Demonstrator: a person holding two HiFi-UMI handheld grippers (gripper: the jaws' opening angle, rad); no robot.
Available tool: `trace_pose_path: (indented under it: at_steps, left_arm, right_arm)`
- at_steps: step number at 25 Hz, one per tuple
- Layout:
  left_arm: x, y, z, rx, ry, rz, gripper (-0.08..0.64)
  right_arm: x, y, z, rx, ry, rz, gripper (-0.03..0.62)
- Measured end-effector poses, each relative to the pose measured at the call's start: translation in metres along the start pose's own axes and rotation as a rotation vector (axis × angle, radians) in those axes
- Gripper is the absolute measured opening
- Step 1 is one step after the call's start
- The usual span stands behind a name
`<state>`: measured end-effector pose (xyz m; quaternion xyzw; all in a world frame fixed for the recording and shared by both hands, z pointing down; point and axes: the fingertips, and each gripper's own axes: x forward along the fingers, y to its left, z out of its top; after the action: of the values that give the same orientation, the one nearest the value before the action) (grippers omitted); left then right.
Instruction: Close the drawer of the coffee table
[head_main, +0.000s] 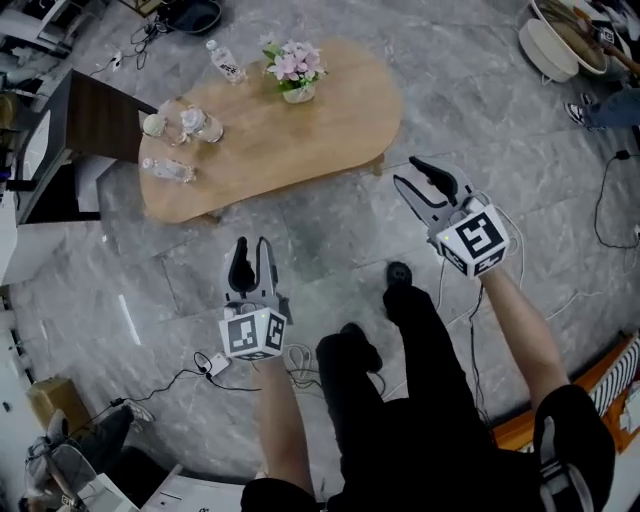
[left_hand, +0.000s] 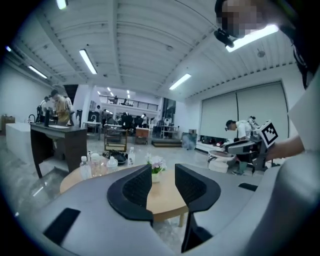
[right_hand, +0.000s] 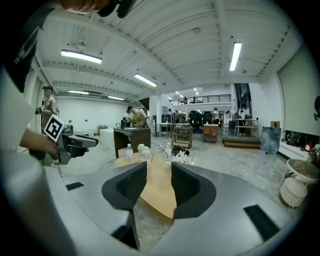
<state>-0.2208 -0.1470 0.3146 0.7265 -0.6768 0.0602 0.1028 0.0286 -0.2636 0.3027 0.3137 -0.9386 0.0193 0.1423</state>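
Note:
The oval wooden coffee table stands on the grey stone floor ahead of me; its top also shows between the jaws in the left gripper view and the right gripper view. No drawer shows in any view. My left gripper hangs over the floor short of the table's near edge, its jaws a little apart with nothing between them. My right gripper is held off the table's right end, jaws likewise apart and empty. Neither touches the table.
On the table stand a pot of pink flowers, a water bottle, a lying bottle and glassware. A dark desk stands left of it. Cables and a plug lie on the floor; my shoe is below the table.

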Motion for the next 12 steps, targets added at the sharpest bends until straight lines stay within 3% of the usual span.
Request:
trace_pose_path:
  at_steps: [6,12]
  left_arm:
    - [-0.050,-0.032,0.120,-0.017,-0.042,-0.004,0.107]
    - [-0.092,-0.070,0.192,0.013,-0.071,-0.042,0.066]
  right_arm:
    - [-0.058,0.026,0.111,-0.001,-0.042,0.018,0.137]
    - [-0.103,0.061,0.183,0.029,-0.076,0.034,0.106]
